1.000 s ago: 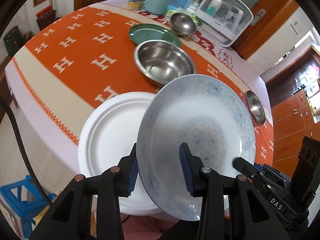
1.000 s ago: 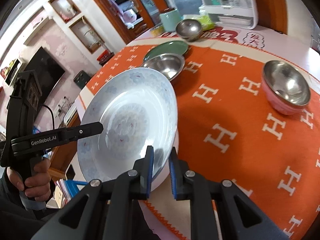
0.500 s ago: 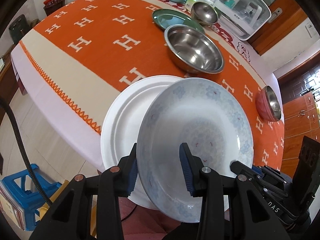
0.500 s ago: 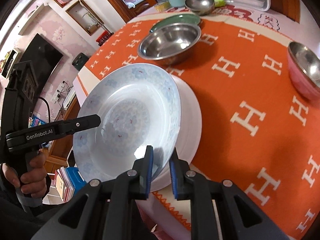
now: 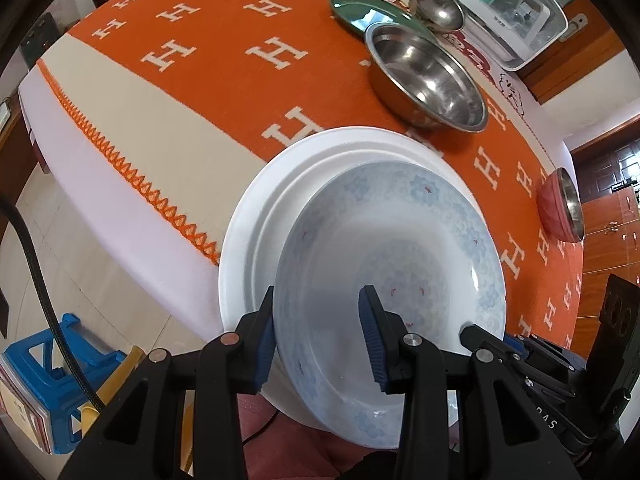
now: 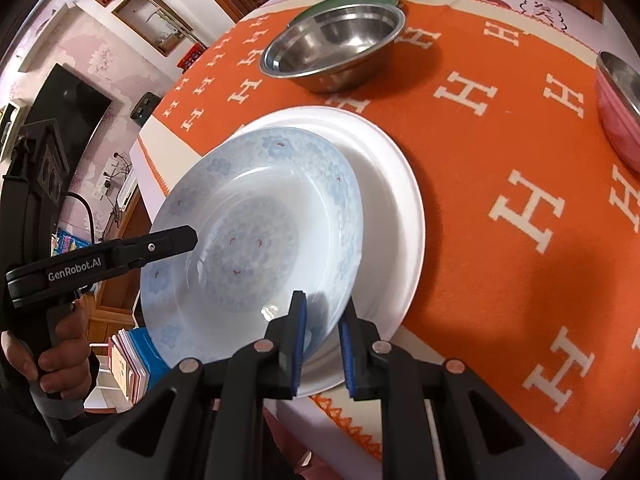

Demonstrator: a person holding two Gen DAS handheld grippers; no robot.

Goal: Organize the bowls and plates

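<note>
- Left claw (image 5: 318, 338): blue pads astride the near rim of the blue-patterned plate (image 5: 394, 264), one pad under the rim, one inside the well; pinching that rim.
- Right claw (image 6: 322, 326): pads closed on the opposite rim of the same plate (image 6: 256, 236), rim caught between them.
- Blue-patterned plate: held tilted by both claws, directly over the white plate (image 5: 288, 184); contact between the two cannot be told.
- White plate (image 6: 390, 184): flat at the near edge of the counter (image 5: 132, 120), on an orange cloth (image 6: 480, 184) with white H marks.
- Large steel bowl (image 5: 426, 76): upright just beyond the white plate, apart from it.
- Green plate (image 5: 360, 10): behind the large steel bowl, partly hidden by it.
- Small steel bowl (image 5: 436, 4): near the far edge, beside the green plate.
- Pink-sided steel bowl (image 5: 560, 208): well to the right, alone.
- Person's left hand (image 6: 60, 352): wrapped around the left claw's handle.
</note>
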